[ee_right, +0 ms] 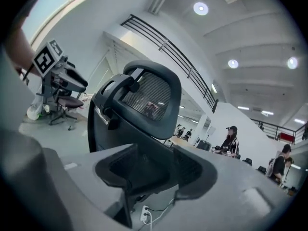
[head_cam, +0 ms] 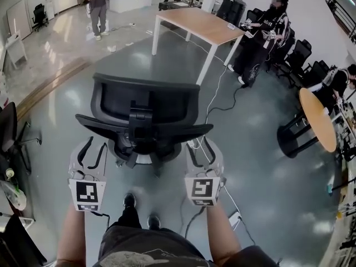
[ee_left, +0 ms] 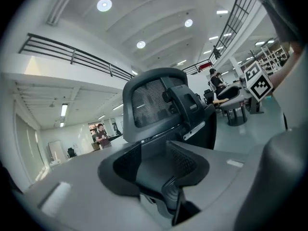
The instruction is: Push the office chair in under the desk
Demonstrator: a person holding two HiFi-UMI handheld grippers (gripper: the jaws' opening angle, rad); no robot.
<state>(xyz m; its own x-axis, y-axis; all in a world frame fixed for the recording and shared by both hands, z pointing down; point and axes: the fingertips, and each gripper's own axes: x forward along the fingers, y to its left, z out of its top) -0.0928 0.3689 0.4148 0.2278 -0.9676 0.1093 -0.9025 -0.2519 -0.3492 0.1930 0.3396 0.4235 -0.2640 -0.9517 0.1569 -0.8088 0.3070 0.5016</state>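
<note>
Office chair (head_cam: 147,131) stands on the grey floor (head_cam: 261,193), backrest (head_cam: 161,102) toward the person w/ the grippers, seat side facing the wood-topped table (head_cam: 200,22). Chair and table are well apart, w/ open floor between them, so the chair is not yet under the table.

Left hand-held gripper (head_cam: 92,144) sits just behind the backrest's left edge, and right hand-held gripper (head_cam: 201,147) just behind its right edge. Both point roughly level at the chair.

Left gripper view: jaws apart, released, pads pressing on nothing, w/ the chair's mesh back filling the view past them. Right gripper view: same story, jaws apart, no grip (a white power strip (ee_right: 144,214) shows on the floor below them). Whether either tip touches the chair: can't tell.

A black cable (head_cam: 217,90) runs over the floor from the chair's right side toward the table. One person (head_cam: 266,35) stands at the table's right end. A round table (head_cam: 318,118) sits at the right edge of the head view.
</note>
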